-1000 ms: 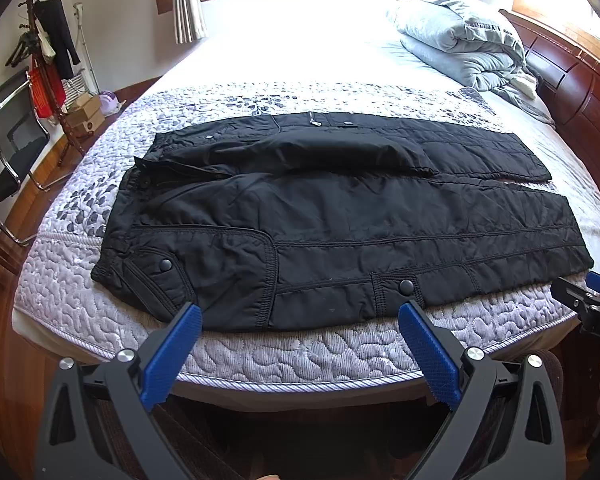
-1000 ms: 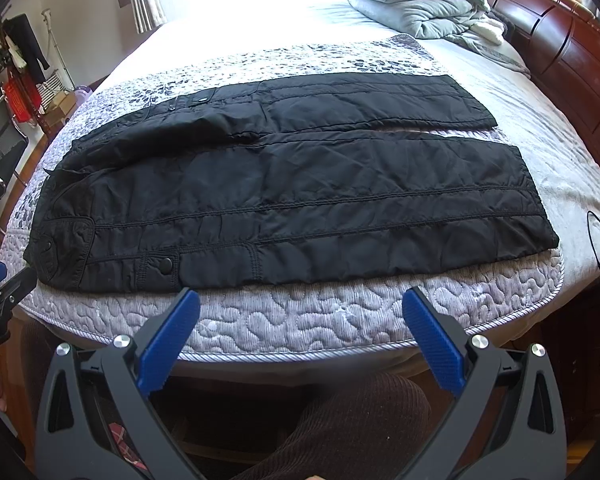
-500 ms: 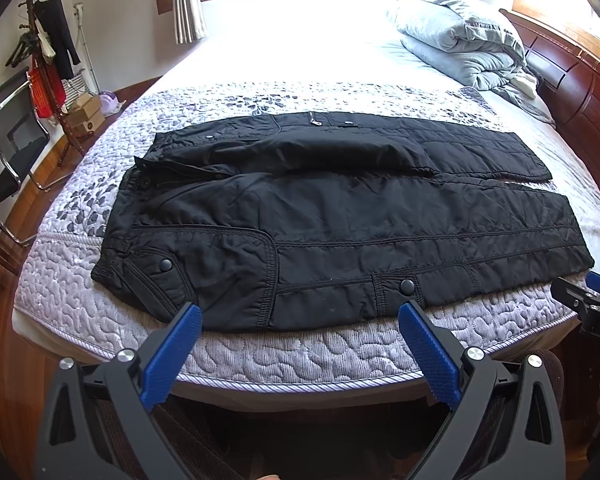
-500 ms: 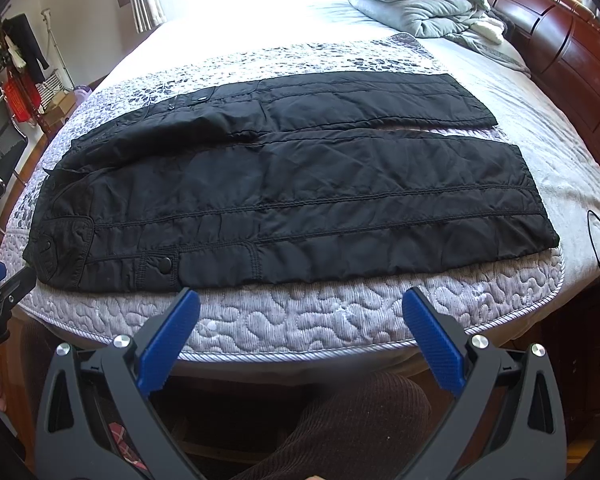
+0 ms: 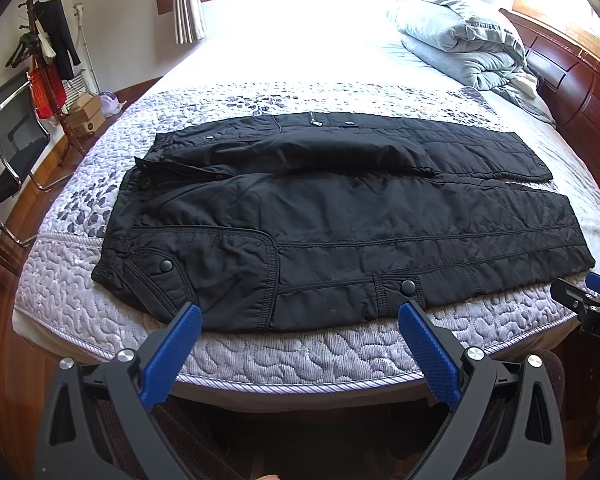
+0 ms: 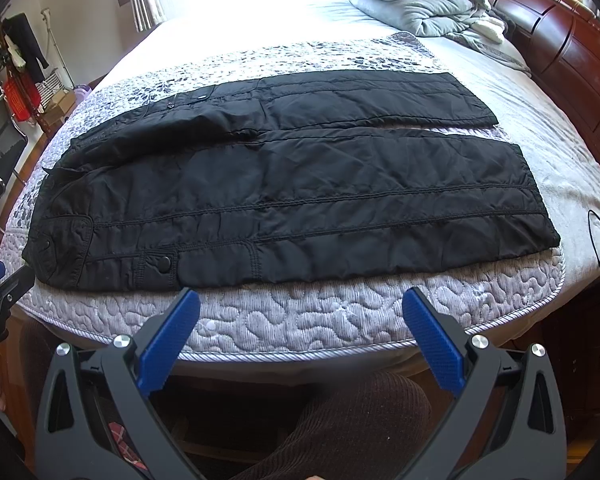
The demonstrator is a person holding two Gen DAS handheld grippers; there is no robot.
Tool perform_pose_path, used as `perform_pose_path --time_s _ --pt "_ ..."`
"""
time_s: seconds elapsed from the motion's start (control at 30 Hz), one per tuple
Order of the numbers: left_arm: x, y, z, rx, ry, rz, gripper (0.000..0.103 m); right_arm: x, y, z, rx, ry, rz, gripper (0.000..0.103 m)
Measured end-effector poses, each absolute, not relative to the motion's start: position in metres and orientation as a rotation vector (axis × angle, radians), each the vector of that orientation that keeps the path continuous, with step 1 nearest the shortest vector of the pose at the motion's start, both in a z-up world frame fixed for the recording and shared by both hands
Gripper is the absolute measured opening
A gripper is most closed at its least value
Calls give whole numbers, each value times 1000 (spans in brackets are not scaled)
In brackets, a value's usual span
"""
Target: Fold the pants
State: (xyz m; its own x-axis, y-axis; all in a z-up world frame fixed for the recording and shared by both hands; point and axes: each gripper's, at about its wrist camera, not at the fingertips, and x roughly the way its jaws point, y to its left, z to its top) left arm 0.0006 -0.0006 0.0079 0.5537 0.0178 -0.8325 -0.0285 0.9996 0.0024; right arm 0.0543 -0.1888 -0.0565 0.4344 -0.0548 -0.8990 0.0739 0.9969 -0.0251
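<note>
Pants (image 5: 340,232): one pair, flat on bed (image 5: 300,352); two tools, left (image 5: 300,320) and right (image 6: 300,308), both spread, empty.

Home bedroom, prob.: bed (image 5: 300,356), wooden headboard (image 5: 572,92), coat rack (image 5: 40,60).

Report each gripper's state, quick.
Left gripper: open, holding nothing, short of the black pants.
Right gripper: open, holding nothing.
</note>
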Motion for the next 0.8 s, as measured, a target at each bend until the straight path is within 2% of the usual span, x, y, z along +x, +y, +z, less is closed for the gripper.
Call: perform_pose_path --time_s 0.5,0.8 --pt "13 5 2 -50 994 -17 100 68 -192 -63 2 1134 -76 101" --pt "63 55 16 -128 933 35 100 112 -203 -46 -68 1077 -56 101"
